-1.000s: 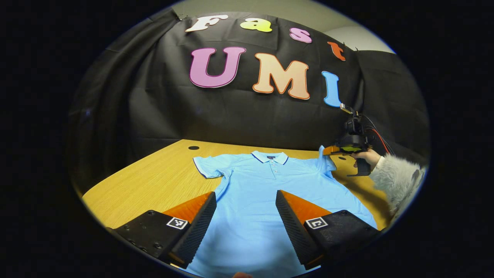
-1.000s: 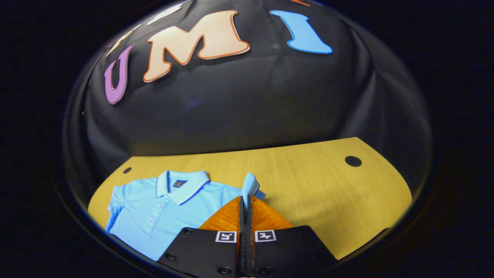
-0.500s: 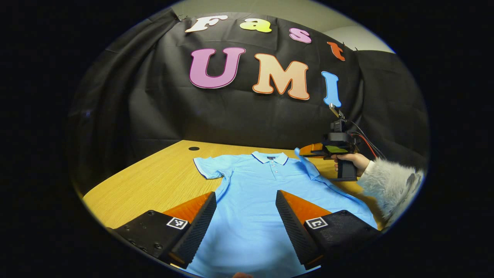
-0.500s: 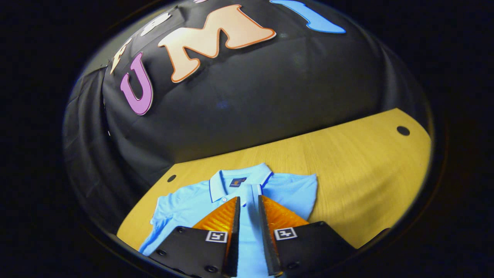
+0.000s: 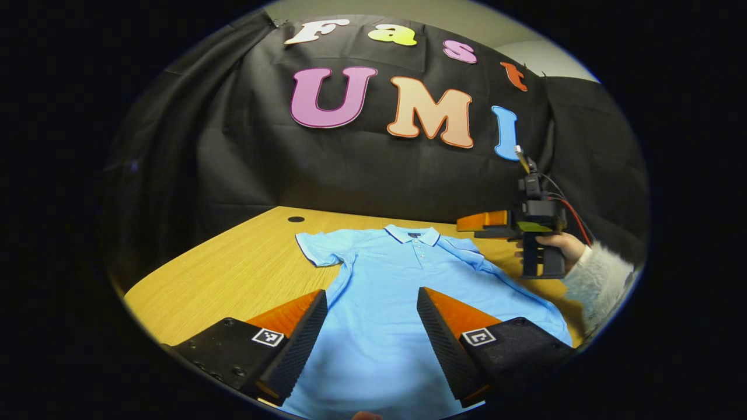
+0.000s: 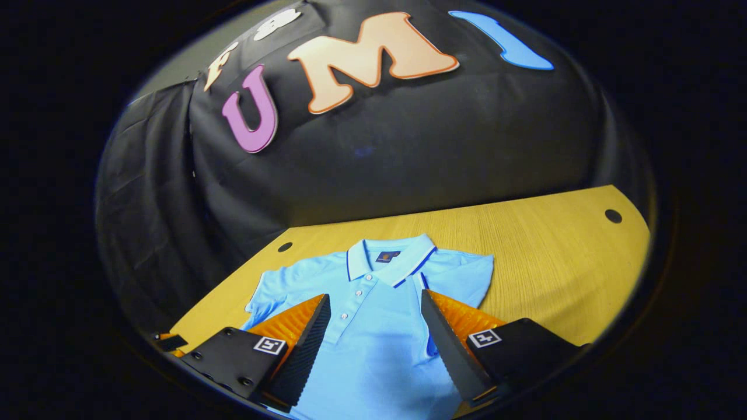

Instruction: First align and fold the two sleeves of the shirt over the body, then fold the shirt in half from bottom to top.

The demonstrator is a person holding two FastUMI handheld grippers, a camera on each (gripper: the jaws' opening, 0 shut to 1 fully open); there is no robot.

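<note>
The table [image 5: 233, 274] is a light wood-grain surface with a dark round hole [image 5: 296, 219] near its far left corner and another hole [image 6: 613, 216] near its far right corner. The shirt [image 5: 385, 303], a light blue polo, lies flat and face up on the table, with its collar [image 5: 414, 234] toward the far edge and its hem toward the near edge. The left sleeve [image 5: 318, 248] is spread outward on the wood. The right sleeve [image 6: 461, 277] is folded inward and rests on the body of the shirt beside the button placket [image 6: 356, 294]. The left gripper [image 5: 370, 326] is positioned above the lower body of the shirt; its jaws are spread wide apart and hold nothing, with blue fabric visible between them. In the left gripper view, the right gripper [image 5: 475, 223] is raised above the right shoulder of the shirt, clear of the fabric, and is held by a hand [image 5: 554, 248] in a fluffy pale sleeve [image 5: 601, 280]; red and black cables [image 5: 569, 204] run from its upper housing. In the right gripper view, the right gripper [image 6: 376, 332] is aimed at the chest area below the collar; its jaws are likewise spread wide and grip nothing.
</note>
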